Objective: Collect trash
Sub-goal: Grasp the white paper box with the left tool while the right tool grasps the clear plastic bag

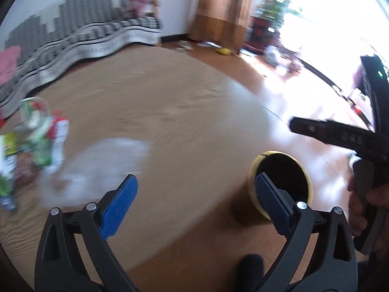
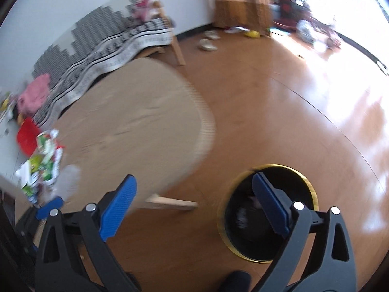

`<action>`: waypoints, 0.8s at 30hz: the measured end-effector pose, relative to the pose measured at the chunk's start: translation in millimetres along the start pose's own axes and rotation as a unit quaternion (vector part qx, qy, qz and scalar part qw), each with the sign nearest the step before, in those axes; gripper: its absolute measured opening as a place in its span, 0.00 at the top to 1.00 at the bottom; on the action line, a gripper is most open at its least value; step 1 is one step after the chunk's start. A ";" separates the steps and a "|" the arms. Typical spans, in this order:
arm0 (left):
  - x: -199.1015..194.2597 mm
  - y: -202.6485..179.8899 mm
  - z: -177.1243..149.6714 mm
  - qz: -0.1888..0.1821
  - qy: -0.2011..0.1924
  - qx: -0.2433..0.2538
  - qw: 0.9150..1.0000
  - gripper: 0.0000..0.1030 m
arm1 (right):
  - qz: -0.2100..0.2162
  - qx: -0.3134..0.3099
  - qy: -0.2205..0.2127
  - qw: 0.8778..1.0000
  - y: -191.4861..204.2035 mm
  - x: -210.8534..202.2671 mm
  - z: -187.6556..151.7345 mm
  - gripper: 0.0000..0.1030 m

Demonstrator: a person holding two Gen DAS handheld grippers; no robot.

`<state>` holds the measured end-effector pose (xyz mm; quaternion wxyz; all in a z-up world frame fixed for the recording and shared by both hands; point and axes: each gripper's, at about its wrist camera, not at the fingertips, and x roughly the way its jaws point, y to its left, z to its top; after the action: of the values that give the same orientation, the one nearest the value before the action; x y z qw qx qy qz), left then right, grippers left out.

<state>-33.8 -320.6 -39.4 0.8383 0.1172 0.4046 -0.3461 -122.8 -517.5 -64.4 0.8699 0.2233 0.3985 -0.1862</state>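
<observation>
Wrappers in green, red and white are heaped at the left edge of the round wooden table, with a blurred white piece beside them. My left gripper hangs open above the table's near edge, and nothing is between its blue pads. A black bin with a yellow rim stands on the floor behind its right finger. In the right wrist view my right gripper is open and empty above the floor, between the table and the bin. The wrappers lie far left.
A bench with a black-and-white patterned cloth stands behind the table, with pink cloth and a red item at the left. Slippers and small items lie on the wooden floor by a curtain. A hand holds the other gripper's handle.
</observation>
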 end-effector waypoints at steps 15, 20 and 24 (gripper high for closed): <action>-66.9 292.6 -14.8 0.201 -0.023 -0.230 0.952 0.08 | 0.039 -0.174 0.041 0.983 239.6 65.8 -26.4 0.09; -42.2 296.5 1.1 0.210 -0.014 -0.215 0.954 0.08 | 0.035 -0.177 0.053 0.982 254.8 80.3 -29.8 0.09; -30.3 296.4 0.7 0.235 -0.005 -0.202 0.951 0.11 | 0.031 -0.177 0.066 0.982 260.2 94.8 -33.0 0.09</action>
<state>153.5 -88.9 -40.8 0.9040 0.0358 0.4229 -0.0511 45.7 -297.4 -94.8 0.8729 0.0898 0.4744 -0.0706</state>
